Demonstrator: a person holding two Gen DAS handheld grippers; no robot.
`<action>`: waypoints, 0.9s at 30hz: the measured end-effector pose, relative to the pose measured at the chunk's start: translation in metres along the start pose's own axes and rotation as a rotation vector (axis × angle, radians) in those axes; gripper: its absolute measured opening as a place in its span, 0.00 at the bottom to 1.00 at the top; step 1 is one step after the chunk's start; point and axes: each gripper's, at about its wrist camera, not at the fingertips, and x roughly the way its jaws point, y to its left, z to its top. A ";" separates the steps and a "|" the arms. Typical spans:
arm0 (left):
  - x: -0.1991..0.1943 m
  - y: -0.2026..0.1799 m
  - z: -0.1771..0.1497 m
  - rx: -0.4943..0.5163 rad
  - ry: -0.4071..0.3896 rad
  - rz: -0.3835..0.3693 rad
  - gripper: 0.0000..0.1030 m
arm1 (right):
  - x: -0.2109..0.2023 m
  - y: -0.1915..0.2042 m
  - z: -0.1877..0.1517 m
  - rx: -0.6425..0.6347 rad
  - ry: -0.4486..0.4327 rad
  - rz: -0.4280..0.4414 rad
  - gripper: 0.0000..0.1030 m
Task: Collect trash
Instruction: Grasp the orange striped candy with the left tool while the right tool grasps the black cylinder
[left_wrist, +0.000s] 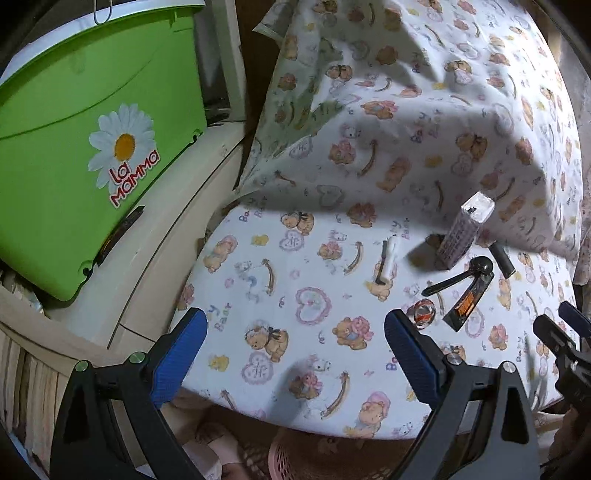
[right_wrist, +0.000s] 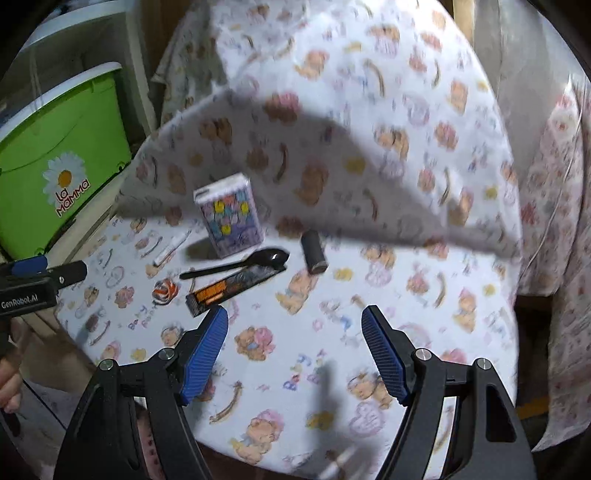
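At far left, off the bed, a green plastic bin (left_wrist: 74, 155) with a white rim and a daisy sticker stands on a cream ledge (left_wrist: 155, 236), close to the mattress edge with a narrow gap between. Left gripper (left_wrist: 295, 354): black arms, ribbed blue pads, jaws spread wide and holding nothing, hovering above the near left part of a bed sheet (left_wrist: 280, 266) printed with bears and hearts. That part of the cloth lies flat and bare; the trash sits ahead and to the right of these jaws, none of it between them. Trash, left to right in the right wrist view: a thin white paper-wrapped stick (right_wrist: 173, 246), lying aslant; a small round crumpled candy wrapper (right_wrist: 165, 290), orange and white; a black plastic spoon (right_wrist: 236, 264), glossy, bowl to the right; a long flat black and orange wrapper (right_wrist: 231, 286), just beside the spoon and nearly parallel to it; a tissue pack (right_wrist: 229, 218) with a patterned purple face, standing upright just behind the spoon; a short dark cylinder (right_wrist: 313, 252), lying on its side, a little apart to the right. Right gripper (right_wrist: 293, 341): same build, jaws likewise spread and empty, low over the sheet with the whole cluster ahead and to its left, the wrapper's near end closest to its left pad (right_wrist: 207, 350). Open sheet runs right of the cylinder. Behind the cluster the cloth rises in a folded, shadowed hump. Below the near mattress edge, a pink perforated basket (left_wrist: 325, 459) shows in the left wrist view.
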 end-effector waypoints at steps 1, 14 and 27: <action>0.002 0.000 0.000 0.003 0.008 0.000 0.93 | 0.002 -0.001 0.002 0.011 0.004 0.013 0.75; 0.021 -0.024 0.013 -0.030 0.051 -0.074 0.87 | 0.015 -0.001 0.030 0.000 -0.020 -0.032 0.74; 0.051 -0.048 0.015 -0.116 0.261 -0.275 0.50 | 0.031 -0.018 0.028 -0.060 0.017 -0.017 0.73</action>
